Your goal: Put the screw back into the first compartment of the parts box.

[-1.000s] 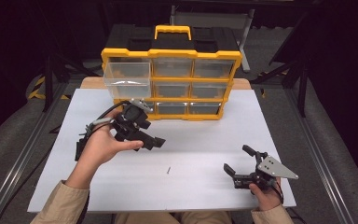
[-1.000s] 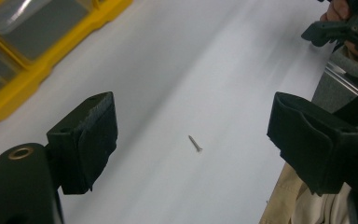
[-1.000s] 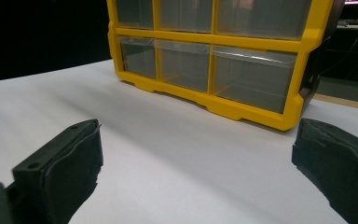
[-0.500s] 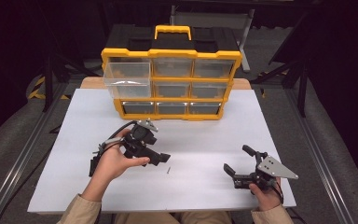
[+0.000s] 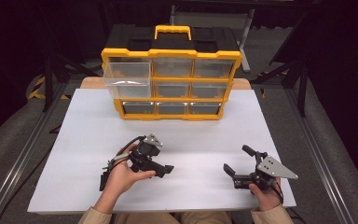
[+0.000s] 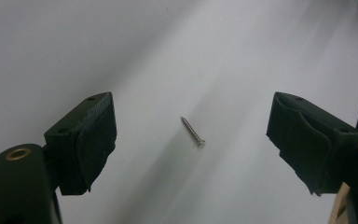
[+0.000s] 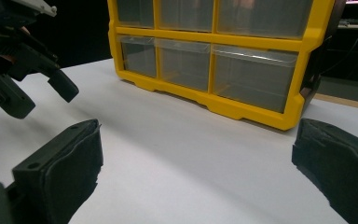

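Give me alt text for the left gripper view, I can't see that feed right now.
A small screw lies flat on the white table, centred between the two black jaws of the left gripper, which stand wide open and touch nothing. The screw's head points toward the lower right of the picture.

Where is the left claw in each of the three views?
High view: left claw low, left of centre.
Left gripper view: its jaws at both lower sides, a screw lying between them.
Right gripper view: upper left corner.
Shared landmark: white table.
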The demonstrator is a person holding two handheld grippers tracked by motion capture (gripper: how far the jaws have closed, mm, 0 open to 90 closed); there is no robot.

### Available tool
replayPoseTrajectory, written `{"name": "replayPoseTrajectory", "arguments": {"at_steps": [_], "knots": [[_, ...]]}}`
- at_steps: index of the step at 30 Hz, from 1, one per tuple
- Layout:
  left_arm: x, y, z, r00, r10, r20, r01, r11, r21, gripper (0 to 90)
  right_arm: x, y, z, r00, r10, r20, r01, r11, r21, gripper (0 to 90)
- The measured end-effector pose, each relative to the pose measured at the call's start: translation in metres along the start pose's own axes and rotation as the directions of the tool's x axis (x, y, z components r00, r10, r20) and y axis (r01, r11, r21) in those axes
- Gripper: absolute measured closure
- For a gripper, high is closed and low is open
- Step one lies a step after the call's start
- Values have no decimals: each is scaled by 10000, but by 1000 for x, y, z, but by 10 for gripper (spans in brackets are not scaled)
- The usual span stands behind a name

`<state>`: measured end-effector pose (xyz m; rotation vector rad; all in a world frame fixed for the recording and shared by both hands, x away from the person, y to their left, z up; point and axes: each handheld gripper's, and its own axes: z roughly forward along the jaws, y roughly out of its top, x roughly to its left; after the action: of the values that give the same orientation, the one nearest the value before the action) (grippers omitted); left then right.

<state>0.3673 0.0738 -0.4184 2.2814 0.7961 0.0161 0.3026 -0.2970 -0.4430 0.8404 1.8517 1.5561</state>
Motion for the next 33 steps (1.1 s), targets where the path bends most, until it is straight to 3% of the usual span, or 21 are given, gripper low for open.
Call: {"name": "replayPoseTrajectory", "arguments": {"at_steps": [9, 16, 19, 20, 22, 27, 33], "knots": [[-4, -9, 13, 9997, 104, -229, -107, 9999, -112, 240, 0, 0, 0, 10000, 11, 0, -11, 10000, 3, 21], [-7, -15, 21, 9983, 237, -539, -232, 9997, 96, 460, 0, 0, 1, 10000, -30, -18, 30, 10000, 40, 24], [-7, -17, 24, 9981, 194, -580, -194, 9998, -6, 556, 0, 0, 0, 9999, -102, -33, 102, 9999, 25, 25], [-8, -18, 24, 9979, 84, -646, -73, 9998, 179, 590, 0, 0, 1, 10000, -69, -39, 69, 10000, 30, 25], [-8, -18, 26, 9980, 270, -563, -263, 9996, 128, 612, 0, 0, 1, 10000, -78, -52, 78, 10000, 16, 25], [-9, -19, 29, 9986, 182, -497, -170, 9996, 244, 688, 1, 0, 1, 9999, -93, -40, 93, 9999, 66, 24], [-9, -21, 30, 9967, 328, -739, -320, 9994, 119, 789, 0, 0, 1, 10000, -76, -42, 76, 10000, 60, 24]]}}
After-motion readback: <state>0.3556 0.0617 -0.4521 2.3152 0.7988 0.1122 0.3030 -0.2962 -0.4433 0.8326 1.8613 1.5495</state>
